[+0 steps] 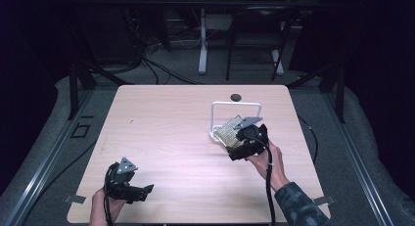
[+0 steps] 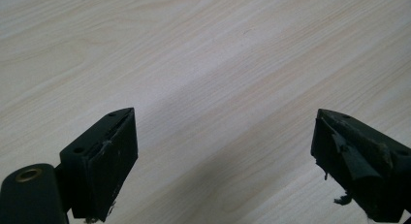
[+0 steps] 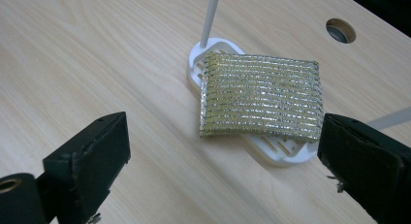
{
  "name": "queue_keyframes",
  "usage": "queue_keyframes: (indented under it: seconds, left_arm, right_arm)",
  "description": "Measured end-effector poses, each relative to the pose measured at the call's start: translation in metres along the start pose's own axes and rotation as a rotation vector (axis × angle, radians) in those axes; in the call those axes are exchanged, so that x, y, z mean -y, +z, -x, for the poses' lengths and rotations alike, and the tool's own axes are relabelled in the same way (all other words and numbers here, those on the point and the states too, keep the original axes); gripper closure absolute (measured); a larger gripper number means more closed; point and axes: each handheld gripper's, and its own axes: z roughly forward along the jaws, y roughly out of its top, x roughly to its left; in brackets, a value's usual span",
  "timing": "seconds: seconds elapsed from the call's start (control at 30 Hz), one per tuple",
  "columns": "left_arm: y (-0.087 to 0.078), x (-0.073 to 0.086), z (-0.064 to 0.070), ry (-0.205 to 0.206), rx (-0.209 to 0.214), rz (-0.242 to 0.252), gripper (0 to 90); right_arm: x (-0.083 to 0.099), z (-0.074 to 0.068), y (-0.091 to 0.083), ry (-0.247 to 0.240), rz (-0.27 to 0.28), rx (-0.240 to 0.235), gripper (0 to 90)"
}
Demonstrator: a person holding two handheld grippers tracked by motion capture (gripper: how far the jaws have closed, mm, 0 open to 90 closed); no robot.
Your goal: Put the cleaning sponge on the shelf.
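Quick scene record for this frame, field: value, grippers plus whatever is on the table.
surface: light wooden table
left gripper: open, jaws wide over bare wood, holding nothing
right gripper: open, jaws either side of the near edge of the sponge, not closed on it
sponge: gold and silver scouring pad, lying on the white rack
white rack: slotted white base with an upright wire frame, right half of table
table hole: dark round grommet behind the rack

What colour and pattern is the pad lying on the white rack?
Gold and silver metallic ribbed stripes on the rectangular scouring pad; clearest in the right gripper view.
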Motion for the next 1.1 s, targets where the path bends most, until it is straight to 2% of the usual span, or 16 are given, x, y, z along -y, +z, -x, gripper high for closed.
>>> queue_keyframes:
  seconds: [0.23, 0.6, 0.83, 0.87, 0.9, 1.1]
  left_arm:
    - [0.0, 0.0, 0.0, 0.003, -0.004, 0.002, 9.6]
    - [-0.001, 0.001, 0.0, 0.007, -0.002, 0.003, 9.6]
    - [-0.001, 0.002, 0.001, 0.01, -0.001, -0.002, 9.5]
    - [-0.001, 0.002, 0.001, 0.01, -0.001, -0.002, 9.5]
    - [-0.002, 0.002, 0.0, 0.009, -0.002, -0.001, 9.5]
    - [-0.002, 0.002, 0.001, 0.011, 0.0, -0.007, 9.6]
  right_arm:
    - [0.012, -0.002, -0.022, -0.017, -0.005, 0.01, 3.5]
    - [0.041, 0.004, -0.053, -0.005, -0.005, 0.046, 3.6]
    - [0.072, 0.013, -0.071, 0.04, 0.01, 0.076, 5.4]
    - [0.072, 0.013, -0.071, 0.04, 0.01, 0.076, 5.4]
    - [0.083, 0.014, -0.073, 0.05, 0.012, 0.09, 5.3]
    - [0.113, 0.016, -0.072, 0.104, -0.019, 0.095, 4.7]
